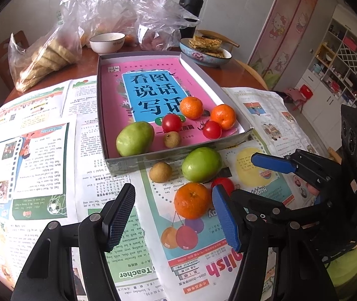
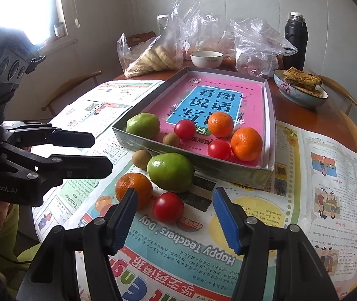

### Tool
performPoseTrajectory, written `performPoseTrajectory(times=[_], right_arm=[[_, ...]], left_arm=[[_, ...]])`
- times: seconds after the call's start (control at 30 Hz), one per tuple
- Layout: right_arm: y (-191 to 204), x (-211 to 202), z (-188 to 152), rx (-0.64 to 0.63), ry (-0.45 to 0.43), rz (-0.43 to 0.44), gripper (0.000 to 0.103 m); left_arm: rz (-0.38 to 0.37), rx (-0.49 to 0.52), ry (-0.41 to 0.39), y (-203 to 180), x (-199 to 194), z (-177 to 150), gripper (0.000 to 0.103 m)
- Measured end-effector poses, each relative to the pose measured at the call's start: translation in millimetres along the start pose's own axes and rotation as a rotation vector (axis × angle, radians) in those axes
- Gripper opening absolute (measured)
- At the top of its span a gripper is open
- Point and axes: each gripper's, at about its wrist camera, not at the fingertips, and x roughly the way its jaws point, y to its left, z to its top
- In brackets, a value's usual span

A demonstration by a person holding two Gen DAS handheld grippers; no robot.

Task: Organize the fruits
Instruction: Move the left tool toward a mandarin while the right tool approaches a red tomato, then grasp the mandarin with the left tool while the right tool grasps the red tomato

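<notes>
A grey box lid (image 1: 175, 151) (image 2: 196, 163) with a pink book inside holds a green fruit (image 1: 135, 138) (image 2: 143, 125), two tomatoes (image 1: 171, 123) (image 2: 184, 128), two oranges (image 1: 191, 107) (image 2: 220, 124) and a small brown fruit (image 1: 172, 139). On the newspaper in front lie an orange (image 1: 191, 200) (image 2: 133, 189), a green fruit (image 1: 201, 164) (image 2: 170, 171), a tomato (image 1: 224, 183) (image 2: 168, 207) and a brown fruit (image 1: 160, 172) (image 2: 141, 158). My left gripper (image 1: 174, 214) (image 2: 103, 153) is open, the loose orange just ahead between its fingers. My right gripper (image 2: 175, 217) (image 1: 236, 178) is open, the loose tomato just ahead.
Newspapers (image 1: 40, 155) cover the round wooden table. Behind the lid stand a white bowl (image 1: 106, 42), plastic bags of food (image 1: 45, 55), a black flask (image 1: 191, 7) and a blue bowl of flatbread (image 1: 204, 51). Chairs stand around the table; shelves (image 1: 349, 62) are at the far right.
</notes>
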Motion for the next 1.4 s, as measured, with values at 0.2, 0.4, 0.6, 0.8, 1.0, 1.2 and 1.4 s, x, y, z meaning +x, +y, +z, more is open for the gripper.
performPoseTrajectory(times=[0.2, 0.4, 0.6, 0.8, 1.0, 1.2, 1.4], right_arm=[[3, 3, -3, -0.007, 0.012, 0.007, 0.061], [6, 7, -4, -0.021, 0.026, 0.012, 0.061], [8, 13, -7, -0.026, 0.042, 0.016, 0.061], [7, 20, -9, -0.028, 0.059, 0.015, 0.061], [9, 27, -11, -0.044, 0.071, 0.019, 0.047], [8, 34, -12, -0.048, 0.078, 0.017, 0.042], [4, 41, -11, -0.042, 0.083, 0.018, 0.037]], left_arm=[[-0.004, 0.005, 0.007, -2, 2, -1, 0.066], [-0.012, 0.008, 0.026, -3, 8, -3, 0.066], [-0.016, 0.007, 0.042, -3, 14, -5, 0.066], [-0.03, 0.012, 0.064, -7, 21, -7, 0.066], [-0.04, 0.013, 0.085, -9, 29, -8, 0.066], [-0.046, 0.007, 0.098, -10, 36, -9, 0.066], [-0.052, -0.002, 0.115, -8, 44, -8, 0.066]])
